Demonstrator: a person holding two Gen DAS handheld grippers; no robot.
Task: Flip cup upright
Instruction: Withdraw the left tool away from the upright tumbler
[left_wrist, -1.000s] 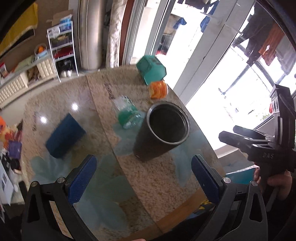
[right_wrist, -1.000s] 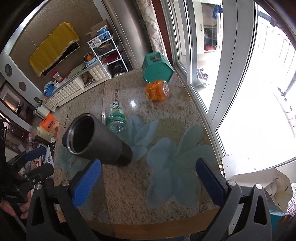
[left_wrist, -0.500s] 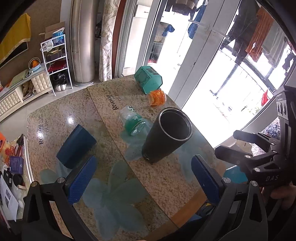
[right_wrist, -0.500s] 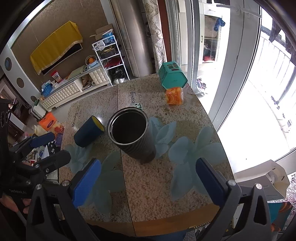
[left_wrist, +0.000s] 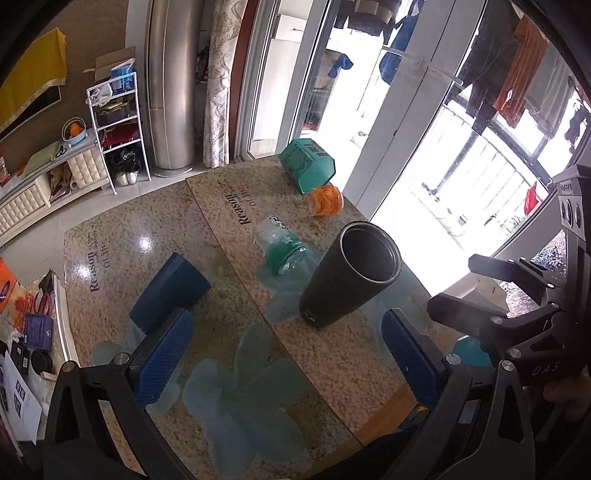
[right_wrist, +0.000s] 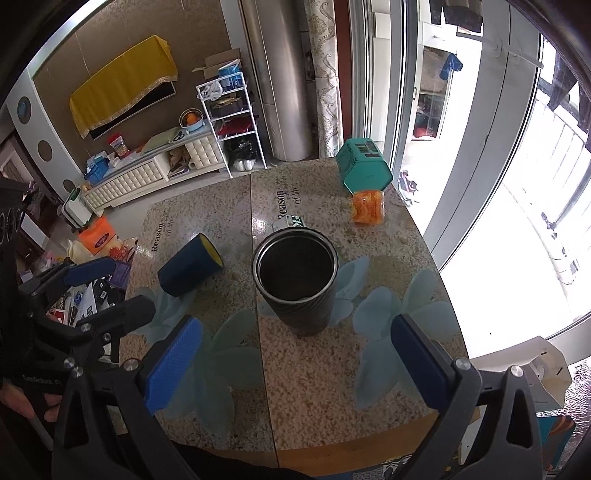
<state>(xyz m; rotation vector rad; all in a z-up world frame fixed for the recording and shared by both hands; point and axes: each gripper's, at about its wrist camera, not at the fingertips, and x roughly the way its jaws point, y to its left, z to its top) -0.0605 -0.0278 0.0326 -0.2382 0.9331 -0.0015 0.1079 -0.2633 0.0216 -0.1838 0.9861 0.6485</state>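
Both grippers pulled back from upright cup (right_wrist: 295, 284) on table (right_wrist: 332, 387), jaws of each spread wide, empty

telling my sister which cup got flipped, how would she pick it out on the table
On the speckled stone table, look near the middle, beside the lying green-labelled water bottle. The black cup is the only cup standing with its mouth up; the blue cup lies on its side.

bright glass doors (right_wrist: 480, 155), brown wall (right_wrist: 122, 48), white shelf rack (right_wrist: 229, 122)
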